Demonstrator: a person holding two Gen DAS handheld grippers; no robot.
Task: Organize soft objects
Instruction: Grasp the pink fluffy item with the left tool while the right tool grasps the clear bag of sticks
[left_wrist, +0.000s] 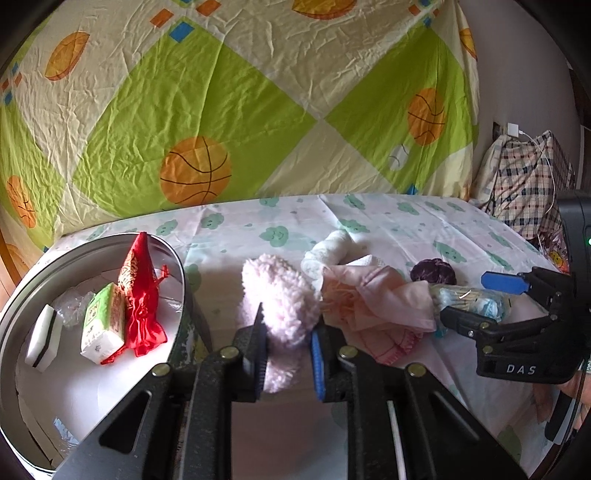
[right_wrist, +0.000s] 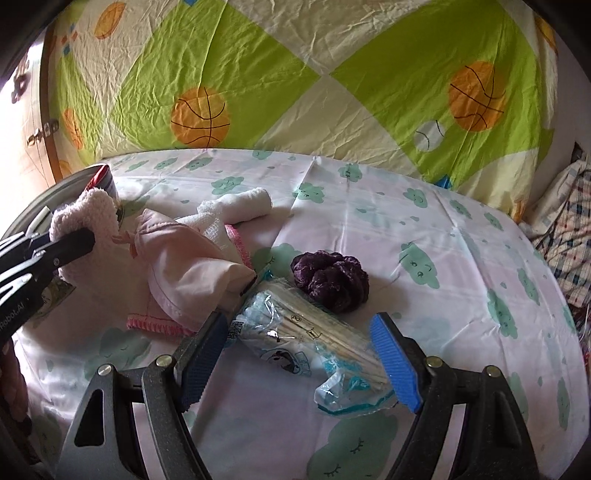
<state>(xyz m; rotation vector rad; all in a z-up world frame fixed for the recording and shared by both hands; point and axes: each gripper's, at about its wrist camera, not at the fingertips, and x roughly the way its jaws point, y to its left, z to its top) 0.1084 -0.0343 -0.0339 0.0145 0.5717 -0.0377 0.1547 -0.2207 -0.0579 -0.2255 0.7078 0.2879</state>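
Note:
My left gripper (left_wrist: 288, 332) is shut on a fluffy pale-pink soft item (left_wrist: 277, 291), just right of a round metal tin (left_wrist: 92, 247). The right wrist view shows the same grip at far left, left gripper (right_wrist: 79, 232) on the fluffy item (right_wrist: 96, 210). My right gripper (right_wrist: 299, 325) stands open over the bed, its blue pads on either side of a plastic pack of cotton swabs (right_wrist: 295, 332) that lies on the sheet. Beside the pack lie a purple scrunchie (right_wrist: 330, 280), a crumpled pink cloth (right_wrist: 184, 266) and a rolled white towel (right_wrist: 240, 203).
The tin holds a red drawstring pouch (left_wrist: 142, 295), a green-and-white box (left_wrist: 103, 325) and a white sponge (left_wrist: 44, 339). A green basketball-print quilt (left_wrist: 221, 92) rises behind the bed. A checked pillow (left_wrist: 528, 184) sits at the far right with a charger cable.

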